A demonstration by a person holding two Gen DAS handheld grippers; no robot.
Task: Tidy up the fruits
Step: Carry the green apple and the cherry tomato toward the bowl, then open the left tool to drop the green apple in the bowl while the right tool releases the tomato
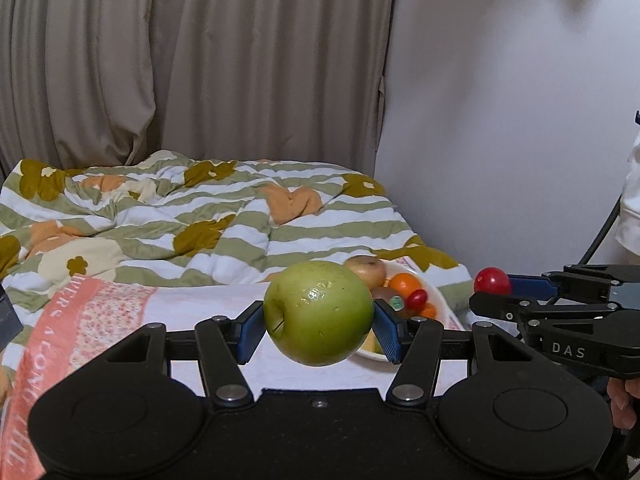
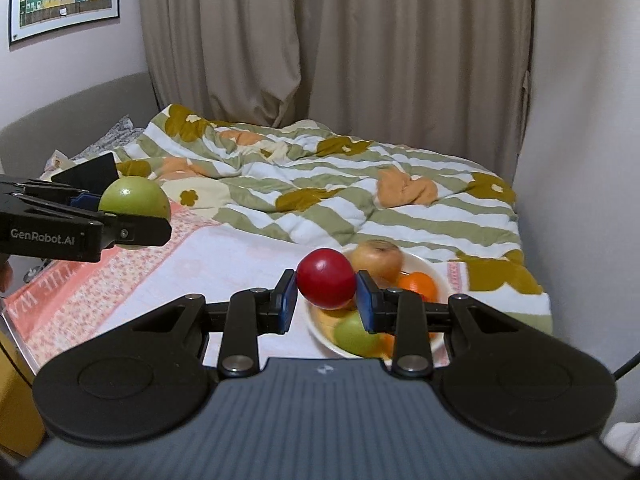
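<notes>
My left gripper (image 1: 319,326) is shut on a green apple (image 1: 319,313) and holds it above the table; it also shows at the left of the right wrist view (image 2: 134,216). My right gripper (image 2: 326,300) is shut on a small red fruit (image 2: 326,283) held above a white bowl (image 2: 320,330); the red fruit also shows in the left wrist view (image 1: 491,280). The bowl (image 1: 438,300) holds a yellowish apple (image 2: 376,260), an orange (image 2: 418,284), a green fruit (image 2: 354,332) and several smaller fruits.
The table has a white cloth (image 2: 224,264) with a pink patterned border (image 1: 80,320). Behind it lies a bed with a green striped flowered quilt (image 1: 200,216). Curtains and a white wall stand behind. A black object (image 2: 86,174) sits at the left.
</notes>
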